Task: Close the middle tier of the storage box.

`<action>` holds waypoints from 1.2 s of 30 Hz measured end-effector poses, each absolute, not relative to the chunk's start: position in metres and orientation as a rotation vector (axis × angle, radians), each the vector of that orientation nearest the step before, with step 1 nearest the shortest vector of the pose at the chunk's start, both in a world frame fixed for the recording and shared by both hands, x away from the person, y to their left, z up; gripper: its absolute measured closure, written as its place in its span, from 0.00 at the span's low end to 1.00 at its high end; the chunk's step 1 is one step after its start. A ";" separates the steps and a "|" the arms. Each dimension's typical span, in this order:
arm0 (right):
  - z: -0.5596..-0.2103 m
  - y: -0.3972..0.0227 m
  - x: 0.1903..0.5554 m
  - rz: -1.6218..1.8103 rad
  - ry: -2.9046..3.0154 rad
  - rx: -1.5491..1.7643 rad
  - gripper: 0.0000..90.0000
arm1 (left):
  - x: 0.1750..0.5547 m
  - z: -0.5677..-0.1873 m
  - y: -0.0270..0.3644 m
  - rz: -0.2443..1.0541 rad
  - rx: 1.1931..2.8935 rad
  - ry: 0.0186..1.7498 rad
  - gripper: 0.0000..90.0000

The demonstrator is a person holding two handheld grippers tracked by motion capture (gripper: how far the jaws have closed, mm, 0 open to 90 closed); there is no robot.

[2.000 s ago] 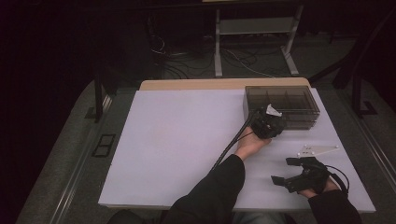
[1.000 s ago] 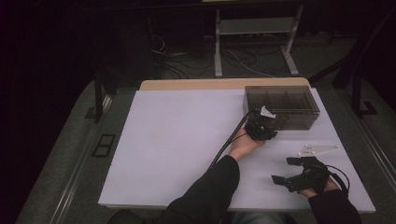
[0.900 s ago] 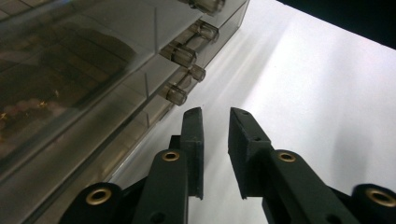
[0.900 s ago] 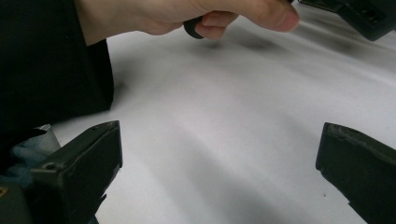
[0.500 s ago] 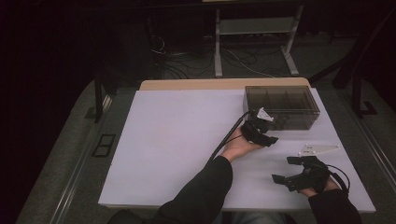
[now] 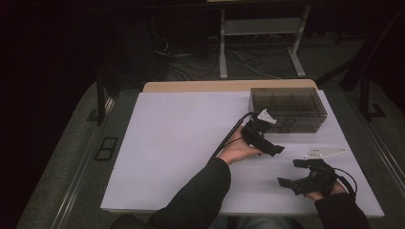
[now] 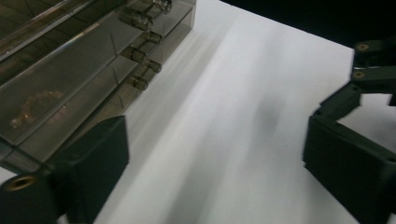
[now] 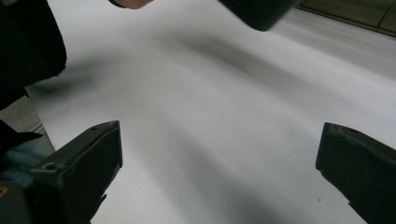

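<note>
Beside left hand-held gripper (image 6: 273,145): smoky clear box (image 6: 288,109), compartmented, small drawer knobs.

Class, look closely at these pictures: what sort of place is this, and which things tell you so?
Probably a lab or workshop recording bench: a white table set for filming, loose cables on the floor behind, and a metal stand.

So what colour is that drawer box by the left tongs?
The drawer box is smoky, see-through brown-grey plastic with clear knobs; the left gripper view shows it best.

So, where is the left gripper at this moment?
In the high view, the left gripper hangs over the white table, right of centre, just in front of the smoky drawer box, jaws open and empty.
</note>
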State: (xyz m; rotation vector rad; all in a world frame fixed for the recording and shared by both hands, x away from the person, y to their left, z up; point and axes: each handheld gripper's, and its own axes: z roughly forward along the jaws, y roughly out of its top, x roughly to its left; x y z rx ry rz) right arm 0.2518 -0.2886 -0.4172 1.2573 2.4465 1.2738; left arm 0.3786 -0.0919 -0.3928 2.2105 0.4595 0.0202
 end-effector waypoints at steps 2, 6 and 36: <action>-0.417 -0.289 0.252 1.274 2.446 1.256 0.00 | 0.378 -0.391 -0.090 0.028 2.216 0.467 0.00; -0.417 -0.288 0.252 1.273 2.444 1.255 0.00 | 0.373 -0.386 -0.081 0.037 2.192 0.498 0.00; -0.415 -0.286 0.252 1.279 2.438 1.248 0.00 | 0.358 -0.363 0.000 0.104 2.103 0.537 0.00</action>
